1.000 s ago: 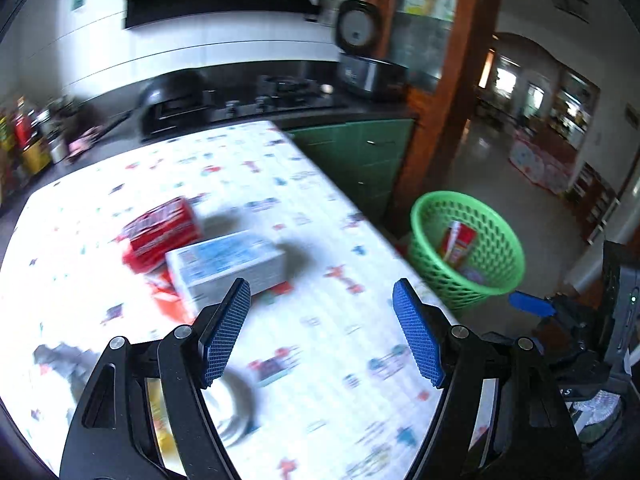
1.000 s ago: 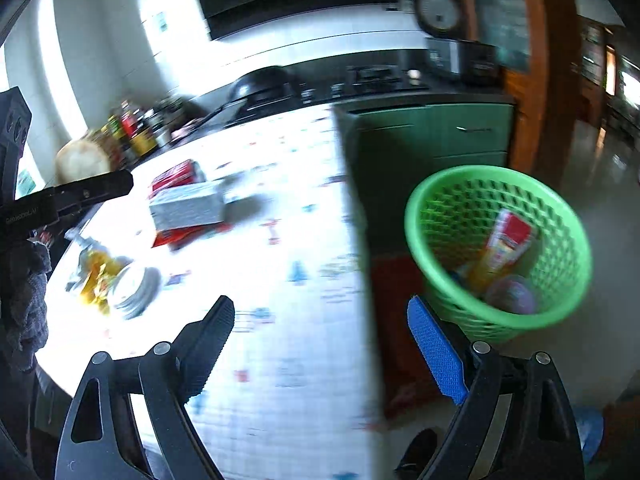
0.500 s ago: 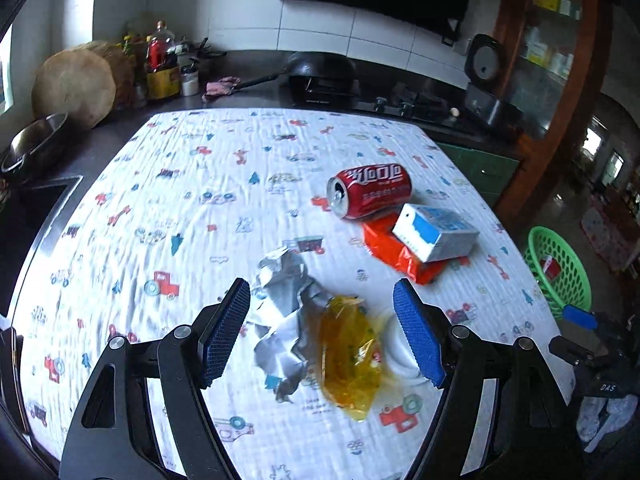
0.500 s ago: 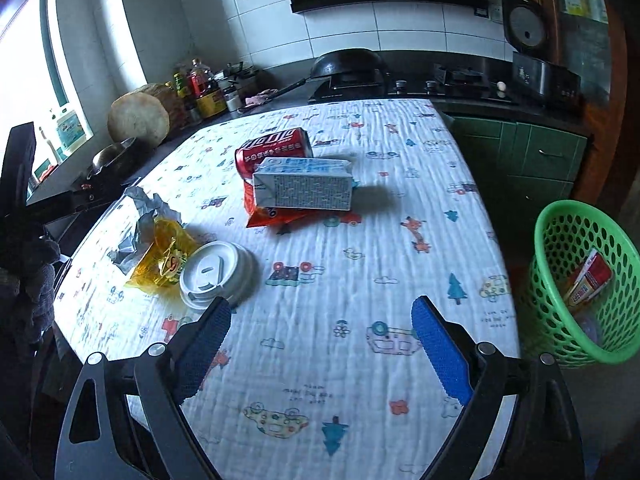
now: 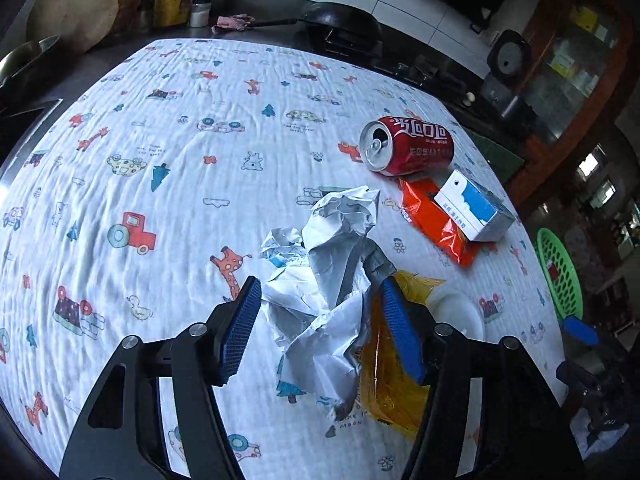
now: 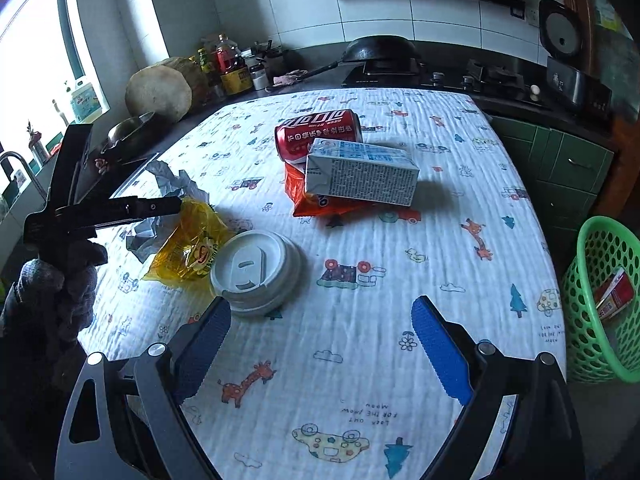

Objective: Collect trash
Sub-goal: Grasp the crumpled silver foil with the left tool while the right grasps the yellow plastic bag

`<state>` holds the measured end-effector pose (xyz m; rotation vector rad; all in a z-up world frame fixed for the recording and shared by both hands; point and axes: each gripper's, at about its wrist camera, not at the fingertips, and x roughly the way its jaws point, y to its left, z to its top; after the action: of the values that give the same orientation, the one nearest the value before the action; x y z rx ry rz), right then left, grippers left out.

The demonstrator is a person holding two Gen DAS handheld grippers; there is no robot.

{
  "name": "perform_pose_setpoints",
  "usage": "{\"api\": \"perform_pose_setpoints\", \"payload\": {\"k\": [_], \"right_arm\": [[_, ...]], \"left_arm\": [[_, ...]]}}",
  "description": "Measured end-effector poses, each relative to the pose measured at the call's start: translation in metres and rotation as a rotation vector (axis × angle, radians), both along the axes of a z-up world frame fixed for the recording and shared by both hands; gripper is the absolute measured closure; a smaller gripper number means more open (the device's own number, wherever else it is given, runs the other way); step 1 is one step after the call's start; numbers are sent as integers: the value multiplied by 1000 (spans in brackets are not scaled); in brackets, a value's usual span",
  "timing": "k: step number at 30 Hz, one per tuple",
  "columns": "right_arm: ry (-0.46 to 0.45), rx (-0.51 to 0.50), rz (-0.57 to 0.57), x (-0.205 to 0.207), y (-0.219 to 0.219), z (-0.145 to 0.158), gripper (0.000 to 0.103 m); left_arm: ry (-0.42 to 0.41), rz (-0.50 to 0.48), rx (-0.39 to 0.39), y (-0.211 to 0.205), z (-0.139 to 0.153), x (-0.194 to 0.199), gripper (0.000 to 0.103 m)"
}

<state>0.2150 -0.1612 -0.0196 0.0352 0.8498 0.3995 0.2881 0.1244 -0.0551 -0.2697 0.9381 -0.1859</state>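
Note:
Trash lies on a table with a printed cloth [image 5: 160,168]. My left gripper [image 5: 324,328] is open, its jaws on either side of a crumpled white paper [image 5: 332,264], low over it. Beside the paper lie a yellow wrapper [image 5: 392,384], a white cup lid [image 6: 256,268], an orange packet [image 5: 436,220], a blue-and-white carton [image 5: 474,210] and a red cola can [image 5: 408,146]. My right gripper [image 6: 320,344] is open and empty above the table's near edge, just short of the lid. A green basket [image 6: 600,300] stands on the floor at the right.
The left gripper's frame [image 6: 104,212] and the gloved hand show at the left of the right wrist view. A counter with bottles [image 6: 228,64], a wok [image 6: 380,50] and a stove runs behind the table. Green cabinets [image 6: 560,164] stand at the right.
My left gripper has swung from the basket side back over the table and come down around the crumpled paper. My right gripper has turned from the basket to face the table.

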Motion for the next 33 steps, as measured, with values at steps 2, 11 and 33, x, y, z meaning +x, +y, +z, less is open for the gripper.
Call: {"api": "perform_pose_setpoints", "payload": {"k": [2,11,33], "right_arm": [[1,-2,9,2,6,0,14],[16,-9,96,14,49,-2,14],[159,-2,234,76,171,-20,22]], "left_arm": [[5,-14,-28,3,-4,2,55],[-44,-13,-111,25,4,-8,78],[-148,105,-111,97,34,-53,79]]}}
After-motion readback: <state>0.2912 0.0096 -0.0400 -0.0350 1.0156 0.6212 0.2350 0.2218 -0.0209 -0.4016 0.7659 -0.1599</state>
